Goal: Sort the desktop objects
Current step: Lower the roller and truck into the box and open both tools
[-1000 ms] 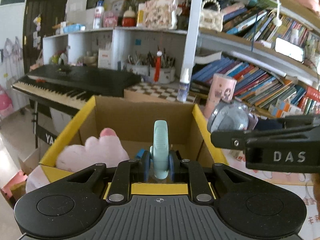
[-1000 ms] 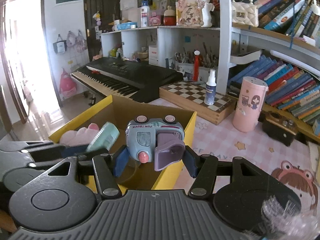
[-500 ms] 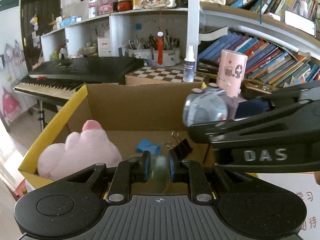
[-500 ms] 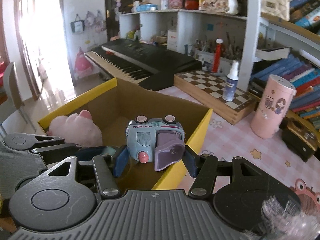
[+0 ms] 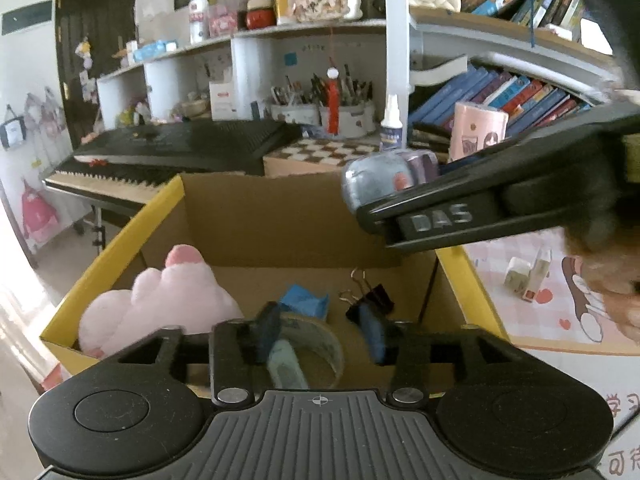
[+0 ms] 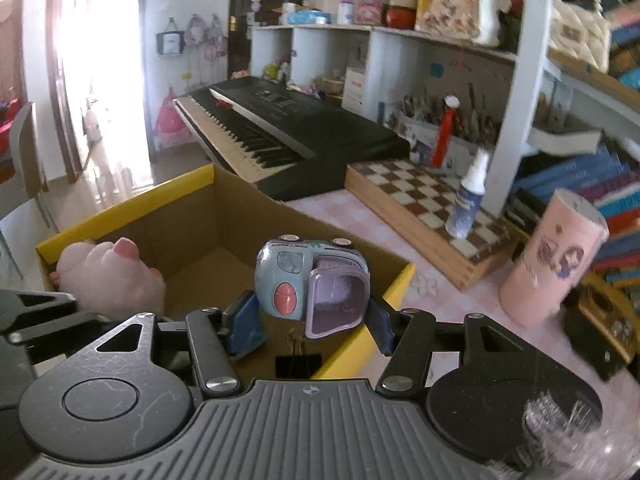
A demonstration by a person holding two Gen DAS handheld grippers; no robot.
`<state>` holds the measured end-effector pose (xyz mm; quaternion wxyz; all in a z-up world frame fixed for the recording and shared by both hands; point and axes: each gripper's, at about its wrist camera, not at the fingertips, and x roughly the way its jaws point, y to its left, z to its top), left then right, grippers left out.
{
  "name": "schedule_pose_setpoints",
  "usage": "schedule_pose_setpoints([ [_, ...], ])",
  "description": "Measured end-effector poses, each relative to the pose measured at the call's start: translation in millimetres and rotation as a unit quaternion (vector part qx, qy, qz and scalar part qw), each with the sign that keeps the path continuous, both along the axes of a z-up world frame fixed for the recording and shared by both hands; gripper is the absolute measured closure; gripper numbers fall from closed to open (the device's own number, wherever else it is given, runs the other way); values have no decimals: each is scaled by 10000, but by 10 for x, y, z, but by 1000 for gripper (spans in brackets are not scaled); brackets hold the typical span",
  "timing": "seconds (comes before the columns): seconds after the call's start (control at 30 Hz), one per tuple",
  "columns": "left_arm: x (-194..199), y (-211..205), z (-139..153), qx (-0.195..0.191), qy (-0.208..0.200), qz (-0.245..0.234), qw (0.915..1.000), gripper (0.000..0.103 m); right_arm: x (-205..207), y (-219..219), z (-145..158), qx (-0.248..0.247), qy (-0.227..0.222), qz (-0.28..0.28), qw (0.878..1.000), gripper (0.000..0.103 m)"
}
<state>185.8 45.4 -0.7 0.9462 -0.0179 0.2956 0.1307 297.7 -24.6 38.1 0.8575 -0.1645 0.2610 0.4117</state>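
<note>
Since the earlier frame the left hand-held gripper (image 5: pixel 320 336) has just opened and let its teal clip (image 5: pixel 286 364) drop, now loose between the jaws over the box (image 5: pixel 120 240). Right hand-held gripper (image 6: pixel 306 322) clamps the toy truck (image 6: pixel 312 280) over the box's right rim. Truck's probably light hard plastic, kinda slick, so gripping its flat sides seems right.

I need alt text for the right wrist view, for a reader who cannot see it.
The right gripper holds a blue toy truck over the edge of a yellow-rimmed cardboard box, with a pink plush toy inside. Behind are a keyboard and a chessboard.
</note>
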Motion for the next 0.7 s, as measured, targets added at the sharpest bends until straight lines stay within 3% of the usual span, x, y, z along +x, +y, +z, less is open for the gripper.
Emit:
schedule_pose_setpoints([
  [0.13, -42, -74, 35, 175, -38, 19, 9998, 49, 38, 119, -41, -132, 50, 311, 9994, 48],
  [0.2, -50, -110, 63, 293, -55, 25, 9996, 36, 39, 191, -85, -263, 82, 476, 9985, 48],
  [0.33, -71, -186, 95, 531, -77, -4, 9986, 27, 13, 335, -198, -591, 154, 860, 9944, 48],
  [0.47, -88, -230, 97, 622, -74, 18, 9980, 24, -10, 447, -327, -1005, 313, 1177, 9875, 47],
  [0.57, -106, -225, 103, 582, -75, 73, 9982, 24, -66, 482, -377, -1272, 78, 1280, 9836, 48],
  [0.7, -126, -216, 106, 562, -86, 139, 9983, 24, -17, 461, -361, -1236, 158, 1297, 9837, 51],
])
